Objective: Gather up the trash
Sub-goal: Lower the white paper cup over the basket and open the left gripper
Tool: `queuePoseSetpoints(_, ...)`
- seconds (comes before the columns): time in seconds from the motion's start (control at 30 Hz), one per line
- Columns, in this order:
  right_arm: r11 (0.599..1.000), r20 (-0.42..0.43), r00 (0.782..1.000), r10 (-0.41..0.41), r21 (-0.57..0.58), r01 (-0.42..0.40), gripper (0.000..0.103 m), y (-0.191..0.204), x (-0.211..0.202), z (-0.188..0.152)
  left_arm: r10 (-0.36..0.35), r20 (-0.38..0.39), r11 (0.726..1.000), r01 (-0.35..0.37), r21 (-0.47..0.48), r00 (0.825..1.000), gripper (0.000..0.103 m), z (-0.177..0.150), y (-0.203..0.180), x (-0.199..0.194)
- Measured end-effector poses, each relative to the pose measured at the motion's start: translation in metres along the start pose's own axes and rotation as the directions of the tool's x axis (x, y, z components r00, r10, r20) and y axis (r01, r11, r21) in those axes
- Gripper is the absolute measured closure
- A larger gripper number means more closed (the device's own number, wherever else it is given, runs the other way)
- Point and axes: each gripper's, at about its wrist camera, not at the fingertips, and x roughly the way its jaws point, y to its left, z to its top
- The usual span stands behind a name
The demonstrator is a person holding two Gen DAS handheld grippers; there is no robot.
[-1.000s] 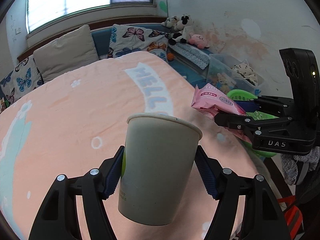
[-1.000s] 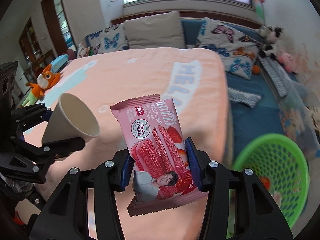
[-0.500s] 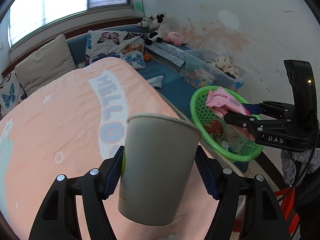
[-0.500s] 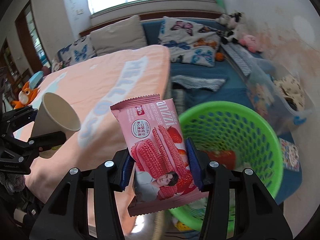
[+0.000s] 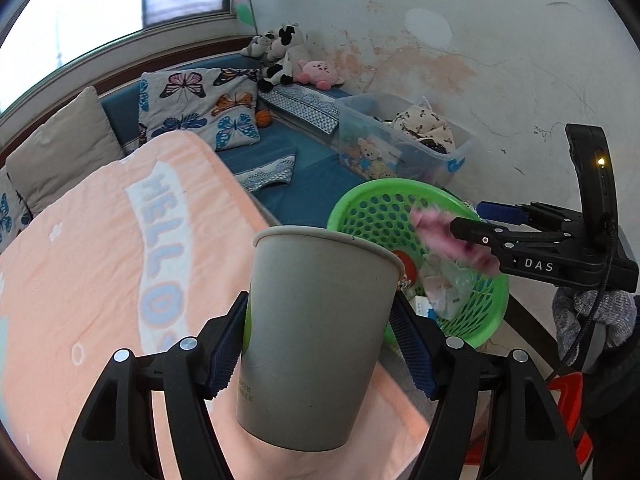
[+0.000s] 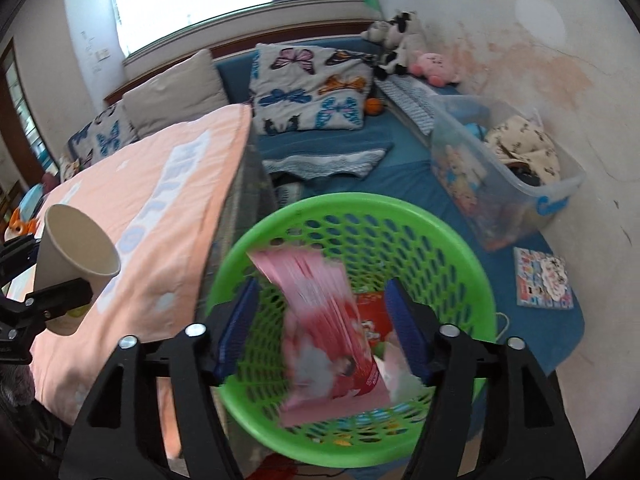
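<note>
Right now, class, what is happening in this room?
A person is collecting trash with two handheld claws. The right claw is opening above the green basket, and the pink snack wrapper is blurred between its pads, apparently dropping in. The left claw grips a paper cup, held beside the basket, above the peach blanket.

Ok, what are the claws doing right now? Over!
Right claw opening, pink wrapper dropping loose over green basket. Left claw shut on paper cup. Nothing blocking.
</note>
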Motion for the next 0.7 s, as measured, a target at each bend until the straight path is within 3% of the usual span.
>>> queuePoseSetpoints(0.7, 0.999, 0.057, 0.998, -0.014, 0.038, 0.012, 0.024, -0.029, -0.042, -0.022, -0.062, -0.035, 0.997, 0.063, 0.033, 0.997, 0.035, 0.027, -0.059, 0.053)
